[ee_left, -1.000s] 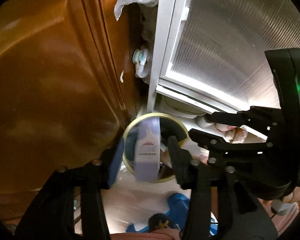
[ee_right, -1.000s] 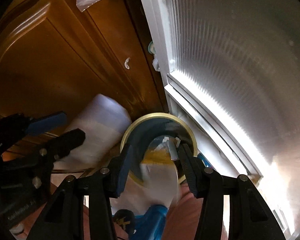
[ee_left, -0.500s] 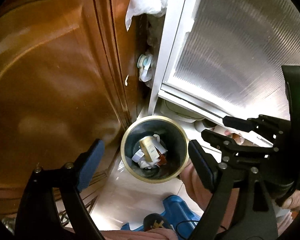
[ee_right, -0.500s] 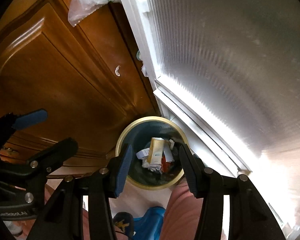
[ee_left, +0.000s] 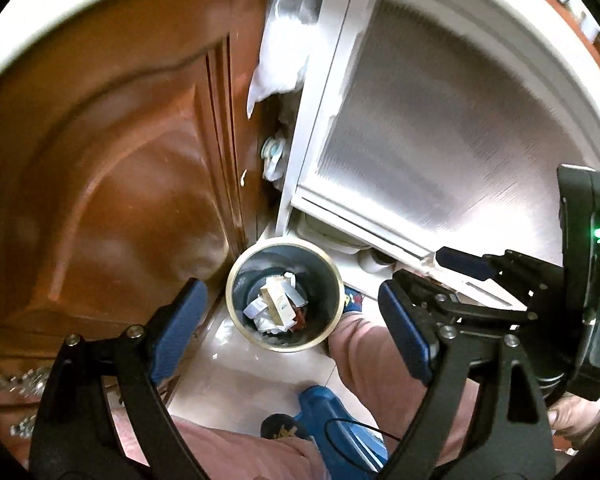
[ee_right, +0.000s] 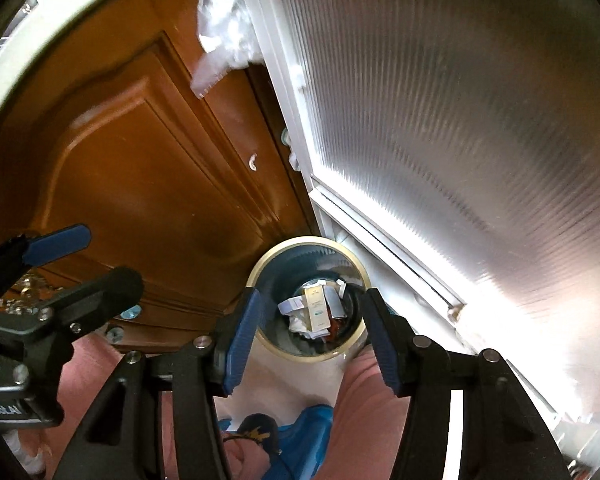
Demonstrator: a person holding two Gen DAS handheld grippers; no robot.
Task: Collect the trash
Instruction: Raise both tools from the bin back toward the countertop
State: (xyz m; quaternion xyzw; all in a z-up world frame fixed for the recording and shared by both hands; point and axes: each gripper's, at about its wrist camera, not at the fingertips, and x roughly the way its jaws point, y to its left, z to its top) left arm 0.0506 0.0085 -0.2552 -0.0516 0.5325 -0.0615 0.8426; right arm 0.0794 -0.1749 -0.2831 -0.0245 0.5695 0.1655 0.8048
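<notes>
On the tiled floor (ee_left: 236,364) between a wooden cabinet (ee_left: 112,184) and a white door (ee_right: 440,128), the bin (ee_left: 285,346) holds light, crushable boxes (ee_left: 278,300), likely best pinched by their edges. Above it, at six o'clock, the left hand-held gripper (ee_left: 290,330) gapes wide and empty; the right hand-held gripper (ee_right: 310,338), empty too, is opening.

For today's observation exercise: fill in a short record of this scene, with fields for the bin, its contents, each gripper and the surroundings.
bin: round bin with a gold rim, standing on the floor
contents: small box lying on crumpled paper
left gripper: open, holding nothing
right gripper: jaws opening, nothing between them
surroundings: wooden door on one side, frosted panel on the other
</notes>
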